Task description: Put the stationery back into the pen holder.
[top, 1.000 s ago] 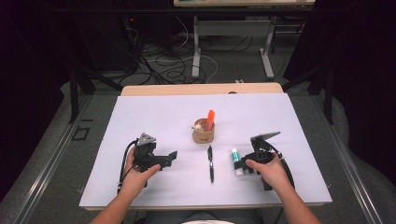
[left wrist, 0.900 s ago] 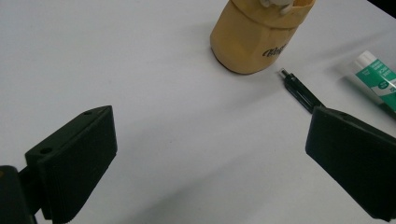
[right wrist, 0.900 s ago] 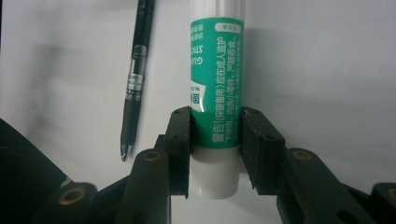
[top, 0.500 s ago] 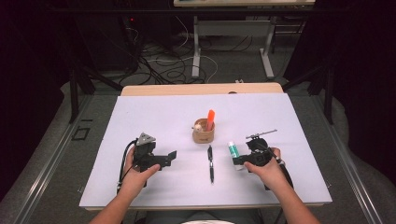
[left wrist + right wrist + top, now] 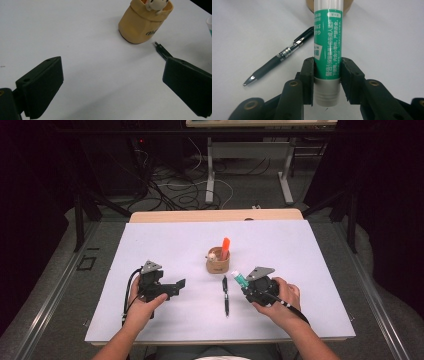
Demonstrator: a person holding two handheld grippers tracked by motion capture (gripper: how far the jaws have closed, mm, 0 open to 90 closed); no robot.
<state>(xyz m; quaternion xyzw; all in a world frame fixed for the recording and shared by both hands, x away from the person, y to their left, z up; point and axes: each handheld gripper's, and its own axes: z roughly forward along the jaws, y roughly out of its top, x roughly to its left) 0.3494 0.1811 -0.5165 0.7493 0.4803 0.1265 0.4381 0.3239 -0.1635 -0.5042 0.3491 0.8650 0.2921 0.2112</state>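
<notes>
now the right gripper (image 5: 248, 286) has carried the glue stick (image 5: 239, 279) clear of the bench (image 5: 310, 250) and swung it inward, toward the tan pen cup (image 5: 218, 263). a second ago that stick stood upright on the bench just in front of the same gripper; half a second ago it was already up and tipped over. so the pick looks done, and i'd judge the carry to the cup is the step in hand.

from the right gripper view the stick (image 5: 327, 50) is clamped between the two black pads low on its body, near the grey end, which hangs just behind the jaws. its long axis runs straight out ahead of the gripper, white end leading toward the cup. it will need tipping upright before it can drop in.

a black pen (image 5: 225, 295) lies on the bench just off that gripper's left side.

the left gripper (image 5: 172, 289) rests on the bench, jaws spread wide around nothing.
</notes>
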